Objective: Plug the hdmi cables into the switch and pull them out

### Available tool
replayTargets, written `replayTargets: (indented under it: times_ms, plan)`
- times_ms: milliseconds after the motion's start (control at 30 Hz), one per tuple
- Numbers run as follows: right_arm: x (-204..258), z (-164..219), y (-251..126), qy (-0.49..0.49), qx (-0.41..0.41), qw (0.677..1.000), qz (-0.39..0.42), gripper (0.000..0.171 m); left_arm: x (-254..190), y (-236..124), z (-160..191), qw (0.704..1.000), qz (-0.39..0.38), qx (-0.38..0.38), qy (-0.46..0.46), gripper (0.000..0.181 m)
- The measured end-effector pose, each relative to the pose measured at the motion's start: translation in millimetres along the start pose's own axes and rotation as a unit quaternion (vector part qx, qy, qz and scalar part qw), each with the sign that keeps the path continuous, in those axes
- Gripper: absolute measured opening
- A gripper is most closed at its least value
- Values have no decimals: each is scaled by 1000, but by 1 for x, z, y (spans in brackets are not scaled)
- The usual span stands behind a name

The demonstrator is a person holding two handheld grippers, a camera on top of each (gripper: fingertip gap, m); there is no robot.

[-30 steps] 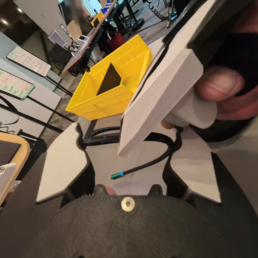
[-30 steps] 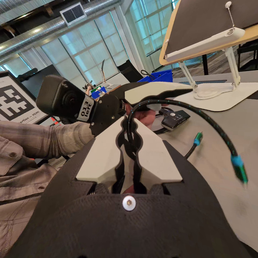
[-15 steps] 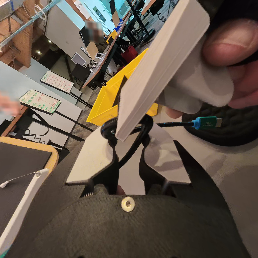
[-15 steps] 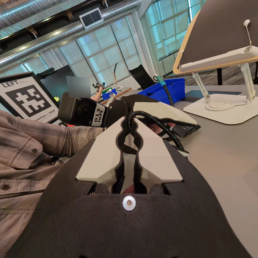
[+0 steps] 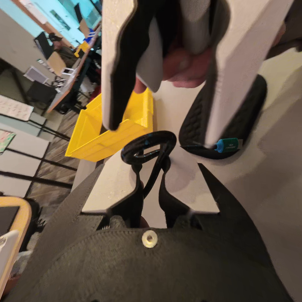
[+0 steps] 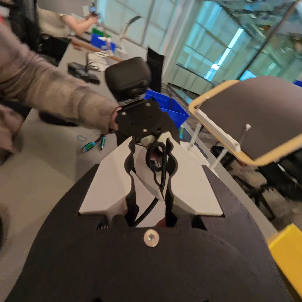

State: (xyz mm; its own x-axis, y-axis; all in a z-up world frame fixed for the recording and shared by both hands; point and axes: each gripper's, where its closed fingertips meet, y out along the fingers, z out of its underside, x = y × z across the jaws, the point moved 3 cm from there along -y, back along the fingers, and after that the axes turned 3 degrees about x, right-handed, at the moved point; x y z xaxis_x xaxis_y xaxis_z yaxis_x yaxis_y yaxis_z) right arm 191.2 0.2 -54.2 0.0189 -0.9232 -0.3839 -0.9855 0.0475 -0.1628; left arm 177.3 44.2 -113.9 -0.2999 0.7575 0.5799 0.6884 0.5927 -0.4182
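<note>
The left gripper fills the lower half of the left wrist view, its fingers drawn nearly together on a black braided cable that curls into a loop just past their tips. The right gripper reaches down from the top of that frame, one finger ending beside the cable's green and blue plug, which lies at the right centre against a black mat on the pale grey surface. In the right wrist view the right gripper has its fingers partly open, and the same cable runs between them; whether they press on it cannot be told. A finger of the left gripper pokes into that gap. More plugs lie loose on the surface at left centre of that frame, near a blue rubber band. A yellow bin sits at the surface's edge, a blue bin farther back, and a tilted board on a white stand at the right. Behind are tall windows, desks, whiteboards and wood-patterned floor.
</note>
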Motion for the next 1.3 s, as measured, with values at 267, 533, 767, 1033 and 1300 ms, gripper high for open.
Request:
replayTargets:
  times_ms: [267,533,767,1033,1300]
  plan:
    - [11,2,7,-34,-16,989,-145,34,-30,-14,-21,985,168,-36,3,19]
    - [15,-2,8,5,-58,988,-141,32,-35,-18,-29,975,215,-49,-8,14]
    - [17,-7,3,23,-78,987,-140,26,-41,-21,-39,962,262,-68,-28,11]
    - [3,-17,-5,75,-146,980,-114,25,-32,-24,-52,955,255,-121,-91,14]
    - [-26,-16,-7,98,-174,979,-31,25,-14,-26,-46,972,163,-69,-156,95]
